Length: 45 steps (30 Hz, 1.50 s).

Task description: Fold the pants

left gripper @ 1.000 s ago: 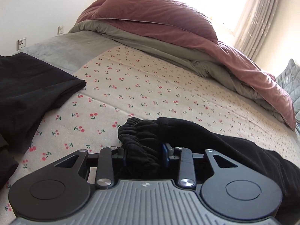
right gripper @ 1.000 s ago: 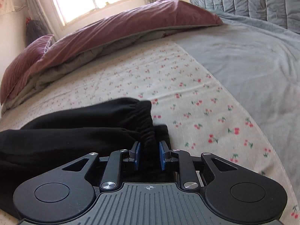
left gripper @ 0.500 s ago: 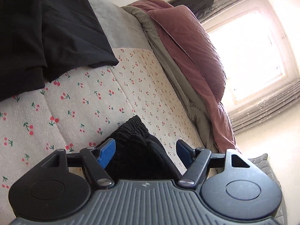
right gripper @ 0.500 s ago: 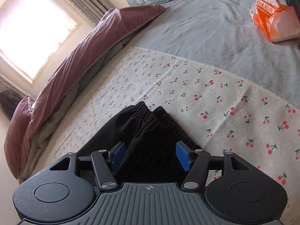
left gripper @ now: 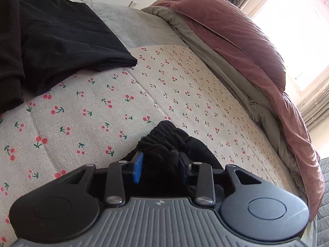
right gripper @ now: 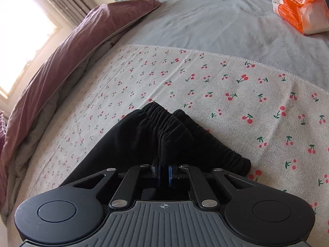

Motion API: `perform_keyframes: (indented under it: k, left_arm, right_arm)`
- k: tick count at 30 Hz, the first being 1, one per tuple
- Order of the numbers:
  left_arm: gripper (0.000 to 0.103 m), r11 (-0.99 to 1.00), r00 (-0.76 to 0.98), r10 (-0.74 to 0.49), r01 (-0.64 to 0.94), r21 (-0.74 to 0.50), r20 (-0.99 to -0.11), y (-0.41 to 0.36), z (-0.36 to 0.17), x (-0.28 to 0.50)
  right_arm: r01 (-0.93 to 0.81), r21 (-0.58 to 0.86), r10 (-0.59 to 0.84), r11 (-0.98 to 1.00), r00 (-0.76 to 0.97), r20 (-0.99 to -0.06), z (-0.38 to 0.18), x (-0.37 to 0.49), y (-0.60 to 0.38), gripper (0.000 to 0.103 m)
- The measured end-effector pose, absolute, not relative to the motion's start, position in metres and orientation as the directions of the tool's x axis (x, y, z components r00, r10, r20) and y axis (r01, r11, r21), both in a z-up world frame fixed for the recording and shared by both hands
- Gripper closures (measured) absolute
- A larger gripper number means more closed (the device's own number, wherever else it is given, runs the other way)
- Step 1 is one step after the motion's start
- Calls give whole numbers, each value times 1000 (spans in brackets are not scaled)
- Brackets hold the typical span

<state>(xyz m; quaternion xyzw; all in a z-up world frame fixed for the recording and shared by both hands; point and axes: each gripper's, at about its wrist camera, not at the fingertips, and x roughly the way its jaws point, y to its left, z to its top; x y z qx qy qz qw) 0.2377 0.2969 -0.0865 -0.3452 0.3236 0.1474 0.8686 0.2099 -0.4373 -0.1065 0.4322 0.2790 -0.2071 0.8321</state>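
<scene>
Pants (right gripper: 144, 135): black, soft, limp, light; I'd grip the bunched elastic hem.
My left gripper (left gripper: 160, 169): closing on gathered cloth.
My right gripper (right gripper: 163, 174): clenched on a fold.

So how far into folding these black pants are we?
Early. Done: other black garments lie folded at the cherry-print sheet's far edge. In hand: the right gripper is shut on the black elastic-waist pants; the left gripper is closing on bunched fabric. Left: every fold.

Orange tissue pack (right gripper: 301, 13): perhaps "心大药房".
</scene>
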Motion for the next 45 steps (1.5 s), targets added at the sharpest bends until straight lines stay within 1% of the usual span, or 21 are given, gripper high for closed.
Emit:
perform_keyframes:
  k: [3, 7, 9, 11, 12, 14, 17, 19, 21, 23, 26, 30, 33, 36, 37, 39, 41, 42, 43, 44, 45]
  left_arm:
    - [81, 720, 797, 52, -447, -531, -601, 298, -70, 232]
    - [84, 712, 853, 39, -389, -585, -520, 312, -53, 214]
    - [84, 714, 852, 31, -385, -584, -523, 316, -54, 205]
    - [84, 740, 816, 29, -405, -537, -577, 315, -61, 199]
    - [84, 753, 788, 26, -421, -506, -616, 313, -66, 197]
    - [84, 779, 725, 24, -446, -442, -688, 313, -76, 194]
    - [84, 797, 698, 27, -447, -406, -715, 315, -79, 188]
    - [84, 795, 700, 22, -445, -412, -714, 316, -79, 180]
    - [84, 762, 727, -8, -440, -474, -687, 325, -76, 175]
    - [84, 753, 729, -14, -442, -487, -684, 328, -76, 172]
    - [84, 795, 701, 12, -439, -418, -713, 317, -79, 174]
    - [83, 824, 683, 26, -428, -372, -730, 310, -81, 176]
    - [83, 840, 677, 24, -412, -352, -735, 310, -80, 173]
    - [82, 856, 679, 37, -400, -328, -733, 306, -78, 174]
    - [80, 859, 672, 44, -404, -315, -740, 305, -79, 175]
    - [75, 863, 649, 50, -411, -294, -759, 301, -84, 178]
    - [57, 881, 622, 65, -403, -248, -780, 297, -87, 182]
    - [50, 886, 610, 67, -401, -235, -789, 297, -89, 183]
    - [32, 883, 599, 59, -405, -238, -799, 299, -90, 183]
    - [21, 868, 591, 39, -420, -266, -806, 305, -92, 183]
    - [18, 839, 591, 9, -444, -316, -807, 315, -93, 181]
  right_arm:
    - [559, 578, -114, 594, 770, -628, -91, 215, -435, 99]
    - [496, 606, -114, 623, 823, -557, -52, 211, -441, 100]
    - [446, 642, -118, 624, 866, -486, -32, 195, -444, 100]
    - [428, 635, -134, 643, 879, -457, -25, 179, -441, 100]
    - [431, 619, -137, 657, 875, -464, -29, 171, -439, 100]
    - [471, 592, -108, 654, 833, -543, -61, 163, -440, 100]
    - [549, 611, -39, 570, 761, -647, -122, 152, -450, 101]
    - [535, 701, 5, 472, 794, -608, -135, 137, -460, 101]
    - [525, 652, -15, 547, 785, -619, -121, 140, -453, 101]
    - [504, 631, -24, 590, 792, -610, -106, 142, -447, 101]
    - [483, 656, -19, 580, 813, -582, -94, 138, -451, 101]
    - [550, 592, 2, 589, 731, -682, -126, 145, -455, 101]
    - [536, 632, 8, 561, 759, -651, -133, 140, -457, 101]
    - [491, 608, -29, 624, 792, -610, -109, 134, -450, 101]
    - [465, 612, -40, 639, 815, -578, -97, 130, -448, 101]
    - [462, 611, -46, 643, 820, -571, -90, 128, -449, 101]
    - [512, 565, -51, 647, 768, -638, -100, 138, -451, 97]
    - [543, 525, -42, 656, 720, -693, -114, 145, -450, 92]
    - [558, 504, -39, 660, 695, -718, -125, 148, -449, 91]
    - [557, 528, -29, 641, 705, -708, -129, 146, -451, 86]
    - [552, 562, -24, 617, 726, -687, -129, 139, -455, 80]
